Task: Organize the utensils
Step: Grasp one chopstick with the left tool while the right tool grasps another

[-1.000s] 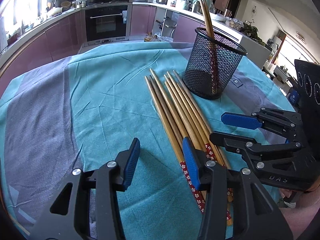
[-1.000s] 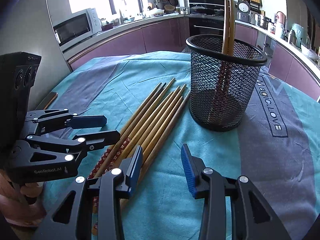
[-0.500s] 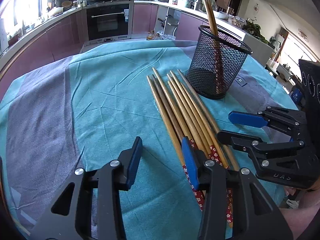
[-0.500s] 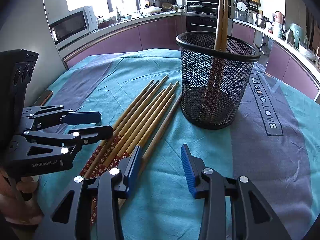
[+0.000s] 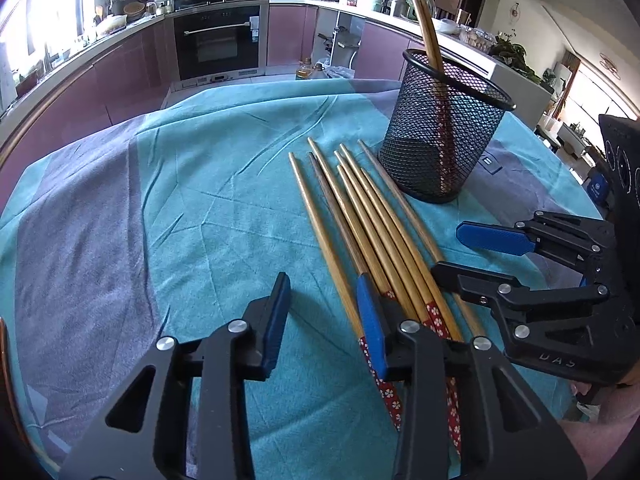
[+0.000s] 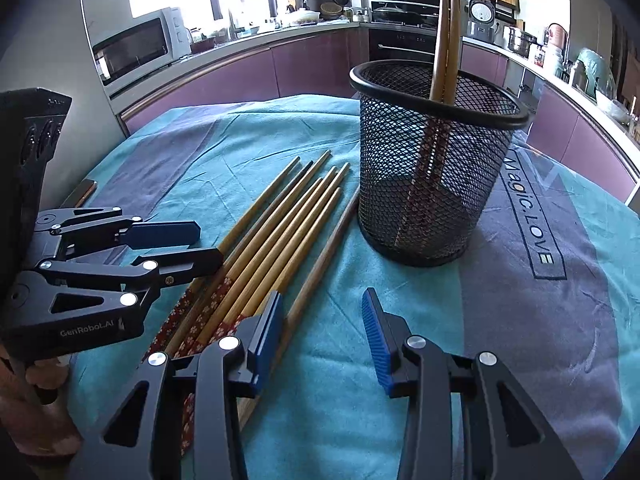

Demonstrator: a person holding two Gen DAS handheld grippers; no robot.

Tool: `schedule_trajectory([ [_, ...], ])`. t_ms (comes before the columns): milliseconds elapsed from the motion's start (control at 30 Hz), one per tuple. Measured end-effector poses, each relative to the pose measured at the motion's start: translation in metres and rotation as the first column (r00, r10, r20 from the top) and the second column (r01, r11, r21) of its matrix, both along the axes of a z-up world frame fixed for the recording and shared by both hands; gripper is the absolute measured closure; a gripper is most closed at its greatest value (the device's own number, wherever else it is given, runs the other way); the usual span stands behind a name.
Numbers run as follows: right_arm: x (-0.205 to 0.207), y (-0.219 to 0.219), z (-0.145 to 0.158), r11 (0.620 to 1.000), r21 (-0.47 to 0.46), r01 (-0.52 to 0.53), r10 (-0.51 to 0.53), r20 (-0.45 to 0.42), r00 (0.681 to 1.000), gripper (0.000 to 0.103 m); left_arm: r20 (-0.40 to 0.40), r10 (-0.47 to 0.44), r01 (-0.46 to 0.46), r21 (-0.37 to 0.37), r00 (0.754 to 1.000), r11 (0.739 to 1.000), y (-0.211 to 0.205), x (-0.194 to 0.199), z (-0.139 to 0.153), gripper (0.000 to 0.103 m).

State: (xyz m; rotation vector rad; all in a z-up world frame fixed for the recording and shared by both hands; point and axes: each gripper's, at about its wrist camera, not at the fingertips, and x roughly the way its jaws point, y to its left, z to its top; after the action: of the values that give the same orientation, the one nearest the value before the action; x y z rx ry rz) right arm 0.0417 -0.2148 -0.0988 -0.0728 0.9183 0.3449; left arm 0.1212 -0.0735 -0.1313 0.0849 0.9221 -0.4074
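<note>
A: While the left gripper (image 5: 324,308) hovers over the turquoise cloth (image 5: 208,208), its jaws have just been closing, yet nothing sits between them; they stand partly apart, beside the loose wooden chopsticks with red flowered handles (image 5: 372,236).

B: And the right gripper (image 6: 322,328)?

A: Partly apart too, empty, at the opposite side of the bundle.

B: What could go wrong?

A: The sticks lie touching, so a pinch may catch several or roll them. The black wire-mesh cup (image 6: 432,168), near their tips, already holds a pair (image 6: 444,36); a careless swing could tip it.
</note>
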Motion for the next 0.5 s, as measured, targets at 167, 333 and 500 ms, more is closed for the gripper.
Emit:
schedule_trajectory([
  [167, 0.010, 0.001, 0.000, 1.000, 0.000, 0.013, -0.013, 0.000, 1.000, 0.070, -0.014, 0.001, -0.001, -0.005, 1.000, 1.000, -0.003, 0.010, 0.000, 0.077],
  [333, 0.015, -0.005, 0.000, 0.998, 0.056, 0.038, -0.037, -0.016, 0.999, 0.082, -0.029, 0.019, -0.019, -0.023, 0.999, 1.000, -0.003, 0.016, 0.000, 0.085],
  [500, 0.015, -0.012, 0.001, 0.991, 0.118, 0.062, -0.058, -0.034, 0.998, 0.094, -0.040, 0.037, -0.039, -0.057, 0.999, 0.998, 0.003, 0.014, -0.001, 0.093],
])
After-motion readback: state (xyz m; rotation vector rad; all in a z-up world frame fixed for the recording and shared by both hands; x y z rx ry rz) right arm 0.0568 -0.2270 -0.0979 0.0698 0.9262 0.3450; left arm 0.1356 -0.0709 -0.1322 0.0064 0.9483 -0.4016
